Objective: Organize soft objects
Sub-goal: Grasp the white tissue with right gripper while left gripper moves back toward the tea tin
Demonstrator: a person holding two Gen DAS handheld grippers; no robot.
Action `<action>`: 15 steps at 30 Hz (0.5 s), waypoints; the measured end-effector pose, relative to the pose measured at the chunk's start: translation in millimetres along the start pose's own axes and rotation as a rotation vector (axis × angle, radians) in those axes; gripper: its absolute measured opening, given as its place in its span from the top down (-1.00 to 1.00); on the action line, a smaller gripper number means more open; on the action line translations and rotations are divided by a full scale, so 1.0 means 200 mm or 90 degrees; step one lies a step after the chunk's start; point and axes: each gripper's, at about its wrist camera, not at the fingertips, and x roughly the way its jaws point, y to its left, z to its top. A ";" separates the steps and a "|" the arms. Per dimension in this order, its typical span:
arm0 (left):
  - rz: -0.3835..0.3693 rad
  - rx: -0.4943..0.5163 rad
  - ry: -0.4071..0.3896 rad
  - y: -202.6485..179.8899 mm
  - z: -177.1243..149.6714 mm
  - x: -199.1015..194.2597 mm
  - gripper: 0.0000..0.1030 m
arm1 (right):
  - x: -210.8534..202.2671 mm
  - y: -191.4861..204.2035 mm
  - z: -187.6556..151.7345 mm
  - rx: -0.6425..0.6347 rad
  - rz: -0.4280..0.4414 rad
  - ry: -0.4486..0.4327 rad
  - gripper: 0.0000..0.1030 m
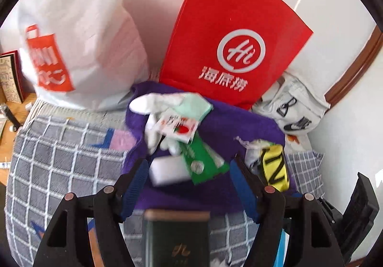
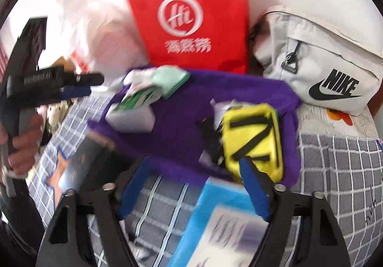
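purple cloth [image 1: 215,123] spread over grey checked bedding [image 1: 59,159], long axis running left to right across the left wrist view, far edge against the foot of a red paper bag [image 1: 229,35] standing upright at the wall; on the cloth's left part, a loose pile: white sponge block [image 1: 167,171] nearest, green carton [image 1: 203,164] lying across it with long axis pointing away and leftward, small red-and-white packet [image 1: 178,128] above, mint-and-white socks [image 1: 172,102] at the far end; yellow pouch [image 2: 251,140] with black straps on the cloth's right part, long axis pointing away, slightly tilted; white nike bag [image 2: 318,61] behind the cloth's right corner, touching the wall; white plastic bag [image 1: 79,35] left of the red one; left gripper [image 1: 189,176] held above the pile, blue pads apart, sponge and carton framed between them but not pressed, nothing gripped; right gripper [image 2: 196,171] likewise parted and empty, right pad [image 2: 253,185] overlapping the pouch's near corner in view, contact not discernible; blue box [image 2: 222,226], blurred, below it.
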 end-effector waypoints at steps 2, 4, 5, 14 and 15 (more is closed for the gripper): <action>0.008 -0.002 -0.003 0.02 -0.05 -0.05 -0.34 | -0.02 0.06 -0.05 -0.004 0.017 0.007 -0.20; 0.014 -0.005 -0.004 0.04 -0.09 -0.09 -0.34 | -0.03 0.12 -0.11 -0.008 0.036 0.013 -0.02; 0.016 -0.004 -0.005 0.06 -0.12 -0.12 -0.34 | -0.04 0.15 -0.13 -0.014 0.043 0.017 0.02; 0.027 -0.015 -0.022 0.17 -0.37 -0.28 -0.34 | -0.02 0.41 -0.40 -0.070 0.051 0.070 0.18; 0.025 -0.017 -0.022 0.17 -0.39 -0.29 -0.34 | -0.01 0.44 -0.43 -0.081 0.044 0.077 0.18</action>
